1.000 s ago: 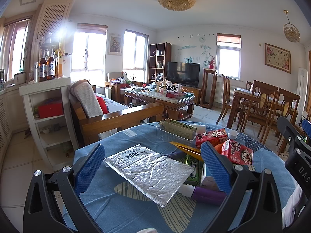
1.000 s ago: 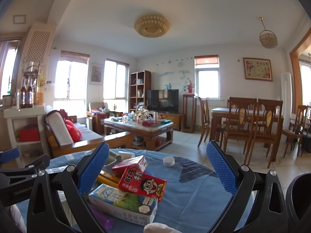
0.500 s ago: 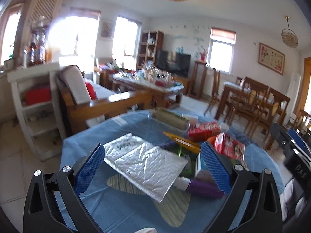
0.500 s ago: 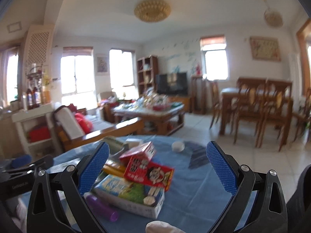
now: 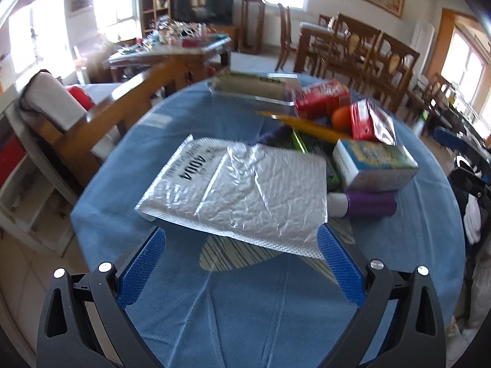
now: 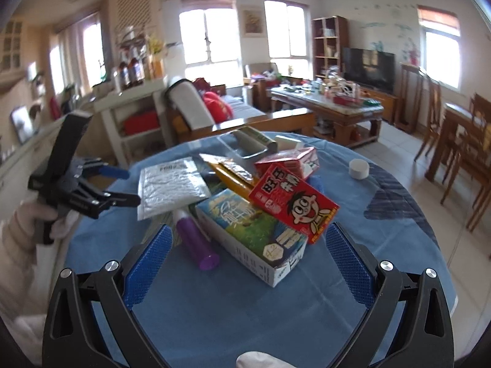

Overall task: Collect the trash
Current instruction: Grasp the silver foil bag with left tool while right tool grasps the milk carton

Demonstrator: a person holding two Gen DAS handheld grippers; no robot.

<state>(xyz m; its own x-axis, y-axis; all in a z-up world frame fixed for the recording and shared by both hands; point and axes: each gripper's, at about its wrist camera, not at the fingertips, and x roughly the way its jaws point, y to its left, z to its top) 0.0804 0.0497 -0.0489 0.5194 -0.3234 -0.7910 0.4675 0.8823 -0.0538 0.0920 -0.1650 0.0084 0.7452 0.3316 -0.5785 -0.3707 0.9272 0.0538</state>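
A pile of trash lies on the round blue-clothed table [image 5: 245, 306]. A silver bubble mailer [image 5: 239, 193] lies nearest my left gripper [image 5: 241, 260], which is open just short of the mailer's near edge. Beside the mailer are a green-and-white carton [image 5: 374, 162], a purple tube [image 5: 368, 204], red milk cartons [image 5: 371, 122] and a yellow wrapper [image 5: 310, 127]. In the right wrist view my right gripper [image 6: 248, 254] is open, low over the cloth in front of the green carton [image 6: 254, 230], the purple tube [image 6: 196, 245] and the red cartoon carton [image 6: 294, 202]. The left gripper [image 6: 122, 184] shows at the left, near the mailer [image 6: 170, 187].
A white cap [image 6: 359, 168] sits alone on the table's far right. A clear plastic tray [image 5: 254, 87] lies at the back of the pile. A wooden sofa [image 5: 129, 104] and white shelf [image 6: 132, 116] stand beyond the table, dining chairs [image 5: 377, 58] to the right.
Both grippers have tilted down and moved in toward the table. The mailer now lies right at the left gripper's tips; the cartons now lie just ahead of the right gripper's tips.
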